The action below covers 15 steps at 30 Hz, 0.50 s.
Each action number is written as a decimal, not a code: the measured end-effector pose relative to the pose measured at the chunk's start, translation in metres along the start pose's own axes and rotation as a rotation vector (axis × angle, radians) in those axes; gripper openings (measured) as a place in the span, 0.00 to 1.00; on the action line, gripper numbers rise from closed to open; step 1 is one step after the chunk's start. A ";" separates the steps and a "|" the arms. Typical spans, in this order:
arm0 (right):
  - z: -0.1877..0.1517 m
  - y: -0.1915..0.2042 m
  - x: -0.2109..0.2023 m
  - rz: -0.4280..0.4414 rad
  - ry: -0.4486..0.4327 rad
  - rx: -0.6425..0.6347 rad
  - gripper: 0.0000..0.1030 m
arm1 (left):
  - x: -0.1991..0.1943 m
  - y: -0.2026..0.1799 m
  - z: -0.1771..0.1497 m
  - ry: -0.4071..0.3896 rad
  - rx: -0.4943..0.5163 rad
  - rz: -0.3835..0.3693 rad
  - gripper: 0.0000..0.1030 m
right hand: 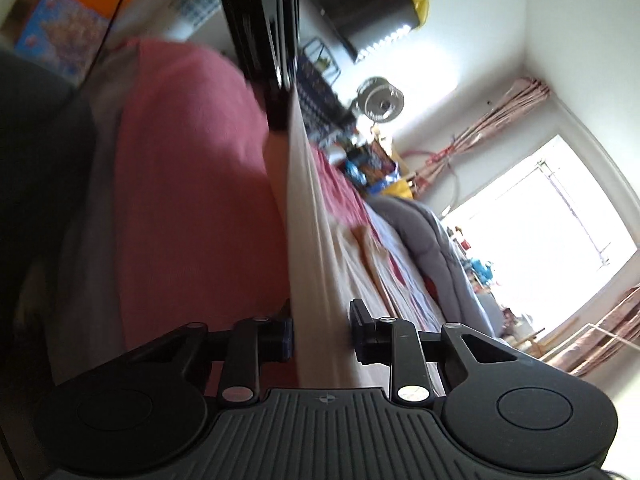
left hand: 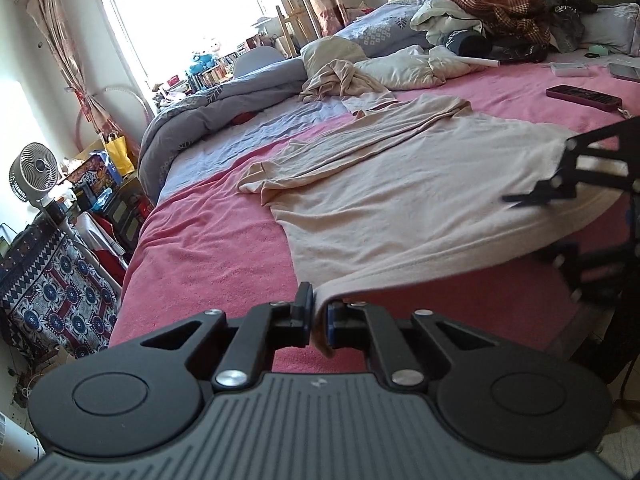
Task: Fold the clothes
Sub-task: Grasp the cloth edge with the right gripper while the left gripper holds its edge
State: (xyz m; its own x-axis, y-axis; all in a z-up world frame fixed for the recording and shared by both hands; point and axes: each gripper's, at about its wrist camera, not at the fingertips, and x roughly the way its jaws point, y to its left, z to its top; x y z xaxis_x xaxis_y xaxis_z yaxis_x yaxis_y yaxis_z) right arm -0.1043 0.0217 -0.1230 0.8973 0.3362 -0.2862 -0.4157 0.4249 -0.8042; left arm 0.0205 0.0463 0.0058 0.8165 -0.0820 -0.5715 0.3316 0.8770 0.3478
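A beige long-sleeved top [left hand: 400, 184] lies spread on the pink bed cover [left hand: 208, 248], with a sleeve folded across it. My left gripper [left hand: 319, 312] is shut on the near corner of its hem and holds that corner a little off the bed. From the right, my right gripper [left hand: 524, 226] straddles the hem's other end, one finger above the cloth and one below. In the right wrist view the picture is rolled and blurred. There the top's edge [right hand: 316, 240] runs between the right gripper's [right hand: 322, 324] fingers, which stand apart, and leads up to the left gripper [right hand: 282, 120].
A dark red phone [left hand: 584, 98] lies on the bed at the right. A second beige garment [left hand: 340, 80], pillows and a pile of clothes [left hand: 500, 12] sit further back. A grey duvet [left hand: 208, 120] is bunched along the left. A fan [left hand: 34, 172] and boxes stand beside the bed.
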 end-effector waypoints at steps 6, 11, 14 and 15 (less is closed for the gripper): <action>-0.065 -0.020 -0.026 -0.065 0.172 -0.061 0.26 | 0.003 -0.003 -0.006 0.011 0.000 -0.004 0.06; -0.091 -0.036 -0.036 -0.125 0.273 -0.004 0.21 | 0.004 -0.007 -0.008 0.028 0.008 0.001 0.08; -0.095 -0.039 -0.038 -0.142 0.278 0.002 0.21 | 0.003 -0.009 -0.008 0.033 0.021 0.011 0.08; -0.094 -0.039 -0.037 -0.140 0.278 0.004 0.21 | 0.002 -0.010 -0.009 0.033 0.022 0.015 0.08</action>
State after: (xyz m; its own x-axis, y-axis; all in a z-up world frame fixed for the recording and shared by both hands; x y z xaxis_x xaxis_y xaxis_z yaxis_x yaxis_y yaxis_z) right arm -0.1070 -0.0866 -0.1299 0.9520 0.0319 -0.3044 -0.2851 0.4544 -0.8439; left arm 0.0148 0.0414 -0.0052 0.8053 -0.0532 -0.5904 0.3302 0.8674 0.3722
